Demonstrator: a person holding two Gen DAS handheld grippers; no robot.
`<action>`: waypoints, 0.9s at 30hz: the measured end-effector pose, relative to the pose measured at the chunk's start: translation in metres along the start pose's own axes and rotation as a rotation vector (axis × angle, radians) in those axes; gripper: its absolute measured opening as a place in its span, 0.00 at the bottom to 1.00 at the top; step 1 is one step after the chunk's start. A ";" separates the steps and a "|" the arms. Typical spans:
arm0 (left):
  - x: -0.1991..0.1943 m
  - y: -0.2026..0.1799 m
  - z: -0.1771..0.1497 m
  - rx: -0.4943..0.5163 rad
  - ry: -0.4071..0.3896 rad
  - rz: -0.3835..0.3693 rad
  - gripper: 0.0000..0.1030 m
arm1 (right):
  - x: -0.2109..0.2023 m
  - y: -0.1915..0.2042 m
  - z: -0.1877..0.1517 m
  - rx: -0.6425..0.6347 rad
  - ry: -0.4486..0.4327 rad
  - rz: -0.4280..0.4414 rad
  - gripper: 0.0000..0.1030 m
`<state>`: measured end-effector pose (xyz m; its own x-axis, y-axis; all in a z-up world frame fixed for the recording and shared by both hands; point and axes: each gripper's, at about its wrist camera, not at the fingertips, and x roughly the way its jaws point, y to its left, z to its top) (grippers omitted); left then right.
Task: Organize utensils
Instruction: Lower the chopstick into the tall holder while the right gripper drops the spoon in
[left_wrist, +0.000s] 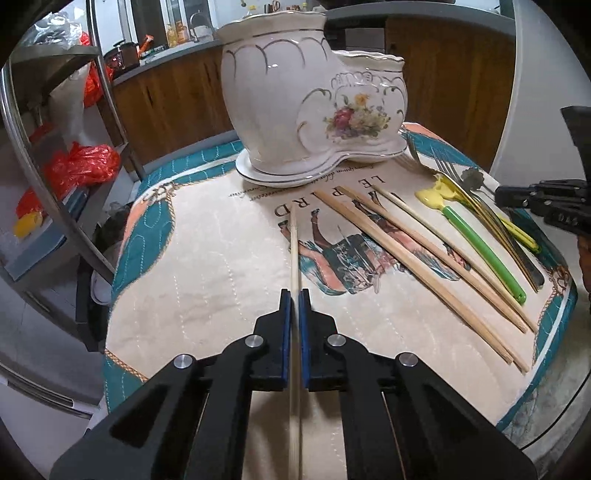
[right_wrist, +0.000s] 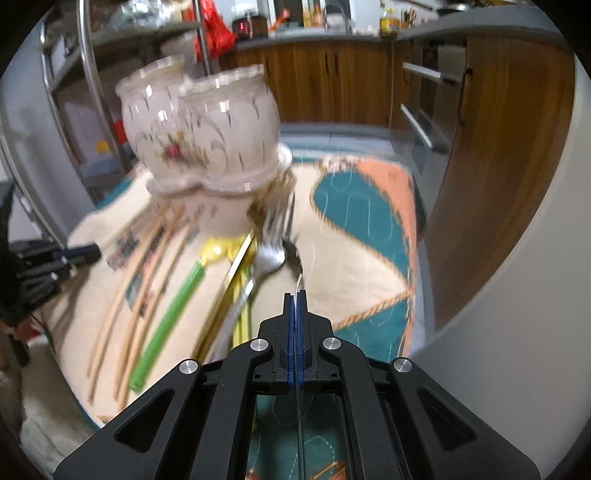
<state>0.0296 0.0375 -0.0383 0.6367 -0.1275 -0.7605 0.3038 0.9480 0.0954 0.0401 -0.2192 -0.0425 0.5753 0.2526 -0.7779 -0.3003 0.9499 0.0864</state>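
My left gripper is shut on a thin wooden chopstick that points toward the white floral ceramic holder at the far end of the mat. Three more chopsticks lie slantwise to the right, beside a green-handled yellow spoon and gold and silver forks. My right gripper is shut on a thin metal utensil with a dark flower-shaped head, its handle running between the pads. The right wrist view is blurred. The holder stands at its upper left.
A quilted printed mat covers the small table. A metal rack with red bags stands to the left. Wooden cabinets and a counter run behind. The left gripper's tip shows at the left edge of the right wrist view.
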 end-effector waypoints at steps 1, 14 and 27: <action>0.000 0.000 0.000 0.004 0.007 -0.003 0.04 | 0.001 -0.001 0.002 -0.002 0.020 -0.001 0.03; 0.003 0.001 0.005 0.019 0.043 -0.036 0.04 | 0.002 0.000 0.013 -0.047 0.066 0.025 0.02; -0.085 0.023 0.049 -0.029 -0.448 -0.060 0.04 | -0.084 0.022 0.064 -0.061 -0.446 0.071 0.02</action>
<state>0.0167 0.0557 0.0599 0.8645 -0.2899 -0.4107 0.3334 0.9421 0.0369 0.0334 -0.2074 0.0649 0.8192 0.3835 -0.4266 -0.3868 0.9184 0.0828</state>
